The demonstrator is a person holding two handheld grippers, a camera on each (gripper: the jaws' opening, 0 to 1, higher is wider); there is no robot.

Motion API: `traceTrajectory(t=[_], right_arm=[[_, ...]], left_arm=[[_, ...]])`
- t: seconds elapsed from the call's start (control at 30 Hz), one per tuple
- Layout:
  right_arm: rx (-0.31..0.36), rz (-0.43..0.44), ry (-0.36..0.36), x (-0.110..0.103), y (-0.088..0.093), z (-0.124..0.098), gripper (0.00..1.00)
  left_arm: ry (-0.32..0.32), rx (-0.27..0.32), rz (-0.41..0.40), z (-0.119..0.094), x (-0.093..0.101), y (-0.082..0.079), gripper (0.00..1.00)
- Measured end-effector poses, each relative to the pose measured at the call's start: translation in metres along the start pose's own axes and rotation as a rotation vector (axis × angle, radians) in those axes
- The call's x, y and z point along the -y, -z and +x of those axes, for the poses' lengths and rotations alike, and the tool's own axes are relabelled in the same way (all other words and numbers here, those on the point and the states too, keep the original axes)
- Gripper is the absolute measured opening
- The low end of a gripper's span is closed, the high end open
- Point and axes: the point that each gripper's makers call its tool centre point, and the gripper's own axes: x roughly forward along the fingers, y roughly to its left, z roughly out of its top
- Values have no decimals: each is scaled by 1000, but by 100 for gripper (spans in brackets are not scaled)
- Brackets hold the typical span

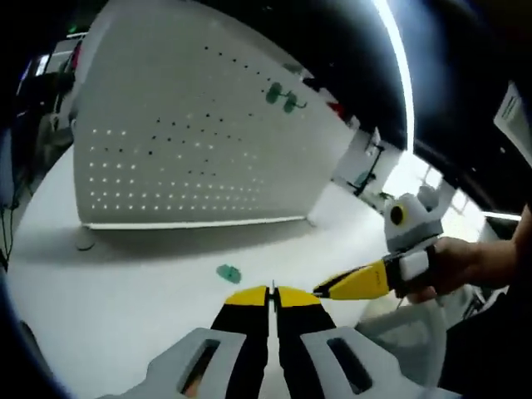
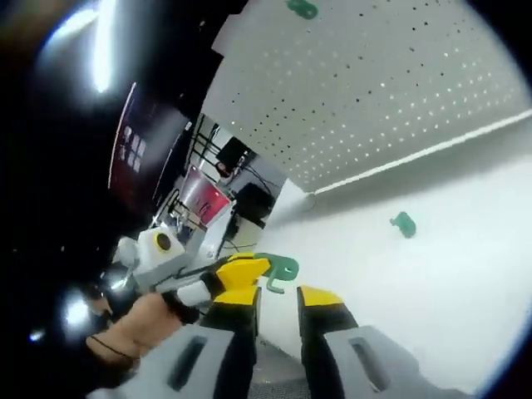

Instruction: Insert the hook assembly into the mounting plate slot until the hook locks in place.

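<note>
Nearest me, my left tool [image 1: 272, 293] has its jaws pressed together on nothing, my right tool [image 2: 279, 290] stands apart with a green hook [image 2: 279, 270] at its tips, another hook [image 1: 229, 273] lies on the tabletop [image 1: 125, 283] before the pegboard [image 1: 191, 125], which carries a third [image 1: 281, 96].

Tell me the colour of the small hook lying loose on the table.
Green. The small plastic hook on the white table shows best in the right gripper view.
</note>
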Motion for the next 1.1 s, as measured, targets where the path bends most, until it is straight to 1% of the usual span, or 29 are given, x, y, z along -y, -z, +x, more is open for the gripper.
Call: traceTrajectory(t=[0.07,0.17,0.3,0.4,0.5,0.53,0.6,0.63,0.7,0.73,0.87,0.93,1.0,1.1], right_arm=[[31,59,-17,-2,-1,1,15],[53,115,-33,-4,-3,3,15],[93,185,-59,-9,-8,7,15],[98,199,-60,-9,-8,10,14],[109,197,-59,-8,-8,10,7],[114,203,-56,-5,-9,10,7],[112,259,-79,-6,-8,11,7],[110,266,-83,-6,-7,11,7],[100,315,-88,-4,-5,12,7],[101,324,-89,-3,-5,12,7],[98,327,-89,-3,-3,13,7],[102,329,-97,-5,-4,12,6],[109,296,-96,-7,-5,11,5],[121,254,-99,-9,-10,10,4]], left_arm=[[2,8,6,0,1,-2,1],[-2,26,32,0,4,-5,1],[-1,36,57,1,8,-7,1],[4,43,70,1,10,-8,1],[8,54,73,0,11,-10,1],[11,57,72,0,11,-11,1],[8,56,81,0,11,-11,1],[8,58,83,0,11,-11,1],[2,56,93,0,11,-10,1],[-1,57,99,0,11,-9,1],[-9,49,134,0,11,-8,1],[-5,52,132,0,10,-9,1],[-1,56,127,0,10,-9,1],[-3,55,143,0,11,-8,2]])
